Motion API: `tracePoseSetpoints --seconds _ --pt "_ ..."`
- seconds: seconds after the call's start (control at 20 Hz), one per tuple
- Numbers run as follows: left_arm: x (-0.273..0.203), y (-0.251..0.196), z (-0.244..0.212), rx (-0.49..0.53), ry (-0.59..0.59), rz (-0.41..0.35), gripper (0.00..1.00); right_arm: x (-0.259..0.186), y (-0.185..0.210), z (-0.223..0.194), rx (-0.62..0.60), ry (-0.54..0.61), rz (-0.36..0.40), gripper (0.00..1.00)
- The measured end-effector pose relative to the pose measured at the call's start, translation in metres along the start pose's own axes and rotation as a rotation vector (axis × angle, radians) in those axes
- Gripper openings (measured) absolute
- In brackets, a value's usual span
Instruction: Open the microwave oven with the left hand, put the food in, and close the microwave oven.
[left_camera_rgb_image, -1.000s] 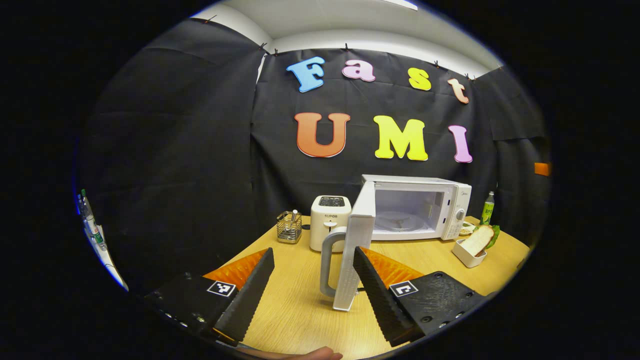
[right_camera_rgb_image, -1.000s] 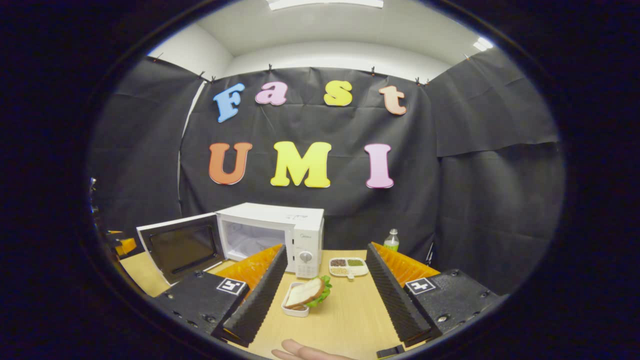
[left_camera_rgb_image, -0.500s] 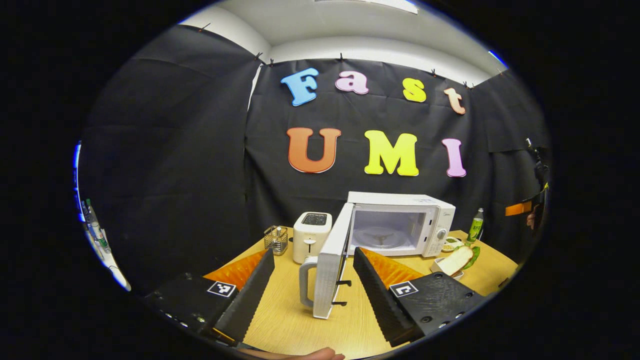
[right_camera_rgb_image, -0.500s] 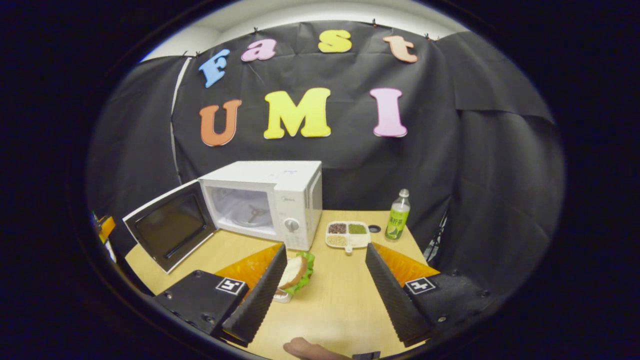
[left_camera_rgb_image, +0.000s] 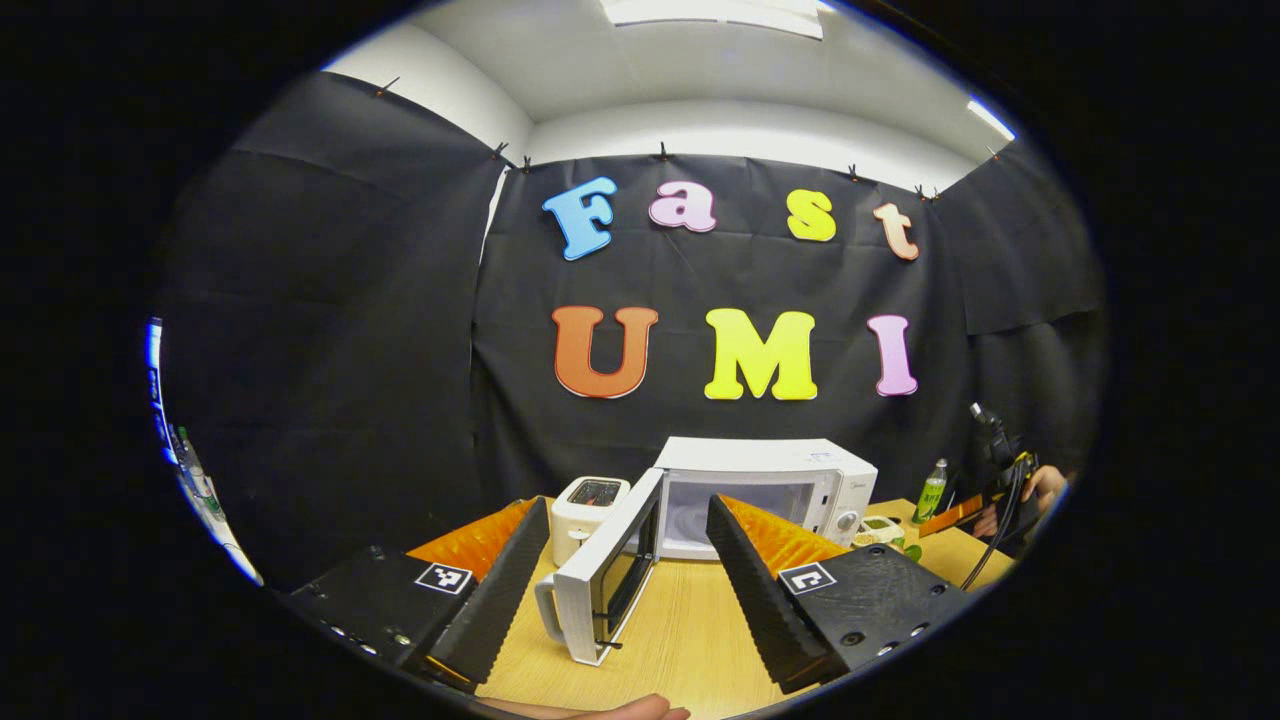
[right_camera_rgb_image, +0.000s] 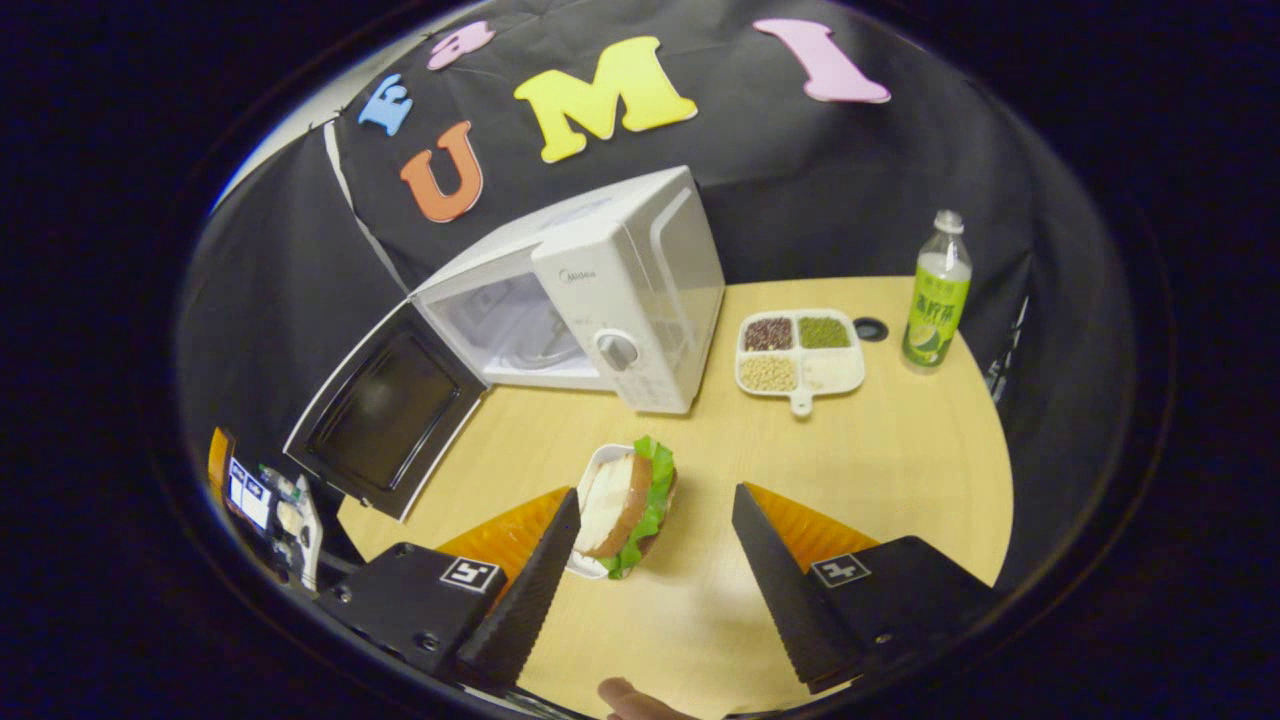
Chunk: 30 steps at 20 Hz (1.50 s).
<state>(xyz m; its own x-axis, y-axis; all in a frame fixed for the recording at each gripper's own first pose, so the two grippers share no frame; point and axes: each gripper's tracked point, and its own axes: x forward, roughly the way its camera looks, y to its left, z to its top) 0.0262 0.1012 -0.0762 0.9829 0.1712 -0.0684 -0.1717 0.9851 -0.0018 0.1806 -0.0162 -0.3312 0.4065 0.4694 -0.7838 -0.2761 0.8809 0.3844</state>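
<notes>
The white microwave (left_camera_rgb_image: 770, 478) stands at the back of the wooden table (left_camera_rgb_image: 680, 630), its door (left_camera_rgb_image: 605, 585) swung wide to the left with the handle toward me. My left gripper (left_camera_rgb_image: 630, 640) hovers open in front of the door, holding nothing. In the right gripper view the microwave (right_camera_rgb_image: 620, 290) shows its open cavity and the door (right_camera_rgb_image: 390, 410) hanging open. A sandwich of bread and lettuce in a small white dish (right_camera_rgb_image: 625, 505) lies just ahead of my open right gripper (right_camera_rgb_image: 650, 590), close to its left finger.
A white toaster (left_camera_rgb_image: 590, 505) stands left of the microwave. A divided tray of beans (right_camera_rgb_image: 800, 350) and a green bottle (right_camera_rgb_image: 935, 295) sit right of the microwave. A hand with the other gripper (left_camera_rgb_image: 1000, 490) shows at the far right of the left gripper view.
My left gripper has backed away from the door, which now stands wider open. My right gripper has moved forward and tilted down over the sandwich dish.
</notes>
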Motion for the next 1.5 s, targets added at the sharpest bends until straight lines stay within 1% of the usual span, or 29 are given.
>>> tracePoseSetpoints --seconds 0.05,0.2,0.25,0.35,0.4,0.45,0.55,0.6,0.65,0.7,0.75,0.8,0.85,0.9,0.95,1.0,1.05,1.2,1.25,1.35,1.4,1.5 --pt "0.0 -0.008 0.002 0.002 -0.007 -0.01 0.95 0.009 0.001 -0.004 0.03 0.034 0.037 0.98" --pt "-0.003 -0.024 0.007 0.02 -0.021 -0.038 0.95 0.031 0.005 -0.012 0.138 0.101 0.127 0.97" --pt "-0.005 -0.031 0.008 0.029 -0.022 -0.051 0.95 0.037 0.007 -0.012 0.173 0.114 0.158 0.86" --pt "-0.007 -0.035 0.009 0.045 -0.029 -0.058 0.95 0.045 0.01 -0.016 0.233 0.148 0.204 0.84" --pt "-0.009 -0.036 0.01 0.048 -0.032 -0.062 0.95 0.049 0.007 -0.018 0.264 0.156 0.206 0.81" --pt "-0.01 -0.039 0.01 0.049 -0.032 -0.069 0.95 0.054 0.006 -0.016 0.308 0.152 0.213 0.76" --pt "-0.012 -0.043 0.006 0.064 -0.023 -0.079 0.95 0.056 0.01 -0.026 0.355 0.189 0.235 0.59" --pt "-0.013 -0.042 0.006 0.075 -0.027 -0.08 0.95 0.054 0.012 -0.025 0.383 0.182 0.236 0.3" --pt "-0.015 -0.044 0.005 0.083 -0.028 -0.085 0.95 0.052 0.013 -0.027 0.386 0.189 0.233 0.41" --pt "-0.018 -0.047 0.003 0.084 -0.025 -0.095 0.95 0.049 0.015 -0.027 0.387 0.182 0.227 0.29" --pt "-0.021 -0.048 0.002 0.081 -0.024 -0.104 0.95 0.046 0.017 -0.028 0.384 0.176 0.215 0.28" --pt "-0.023 -0.047 0.004 0.074 -0.03 -0.108 0.95 0.041 0.02 -0.029 0.376 0.164 0.203 0.35" --pt "-0.027 -0.046 0.006 0.068 -0.042 -0.113 0.95 0.036 0.02 -0.029 0.363 0.146 0.181 0.27" --pt "-0.032 -0.046 0.008 0.062 -0.052 -0.121 0.94 0.031 0.021 -0.028 0.351 0.117 0.152 0.34" --pt "-0.037 -0.045 0.007 0.056 -0.056 -0.129 0.94 0.025 0.023 -0.028 0.322 0.092 0.123 0.34" --pt "-0.042 -0.043 0.007 0.056 -0.059 -0.136 0.84 0.017 0.027 -0.027 0.291 0.062 0.098 0.34" --pt "-0.046 -0.04 0.008 0.059 -0.066 -0.136 0.94 0.008 0.033 -0.027 0.25 0.035 0.074 0.34" --pt "-0.06 -0.031 0.009 0.064 -0.071 -0.132 0.94 -0.016 0.051 -0.031 0.13 -0.032 0.008 0.33" --pt "-0.063 -0.029 0.009 0.06 -0.073 -0.131 0.84 -0.022 0.056 -0.032 0.079 -0.058 -0.038 0.34" --pt "-0.071 -0.022 0.006 0.053 -0.066 -0.125 0.84 -0.036 0.067 -0.033 -0.041 -0.108 -0.128 0.33" --pt "-0.075 -0.015 0.004 0.048 -0.063 -0.115 0.95 -0.042 0.075 -0.034 -0.102 -0.133 -0.169 0.33" --pt "-0.081 -0.005 0.002 0.048 -0.062 -0.094 0.94 -0.053 0.096 -0.033 -0.226 -0.176 -0.234 0.33"
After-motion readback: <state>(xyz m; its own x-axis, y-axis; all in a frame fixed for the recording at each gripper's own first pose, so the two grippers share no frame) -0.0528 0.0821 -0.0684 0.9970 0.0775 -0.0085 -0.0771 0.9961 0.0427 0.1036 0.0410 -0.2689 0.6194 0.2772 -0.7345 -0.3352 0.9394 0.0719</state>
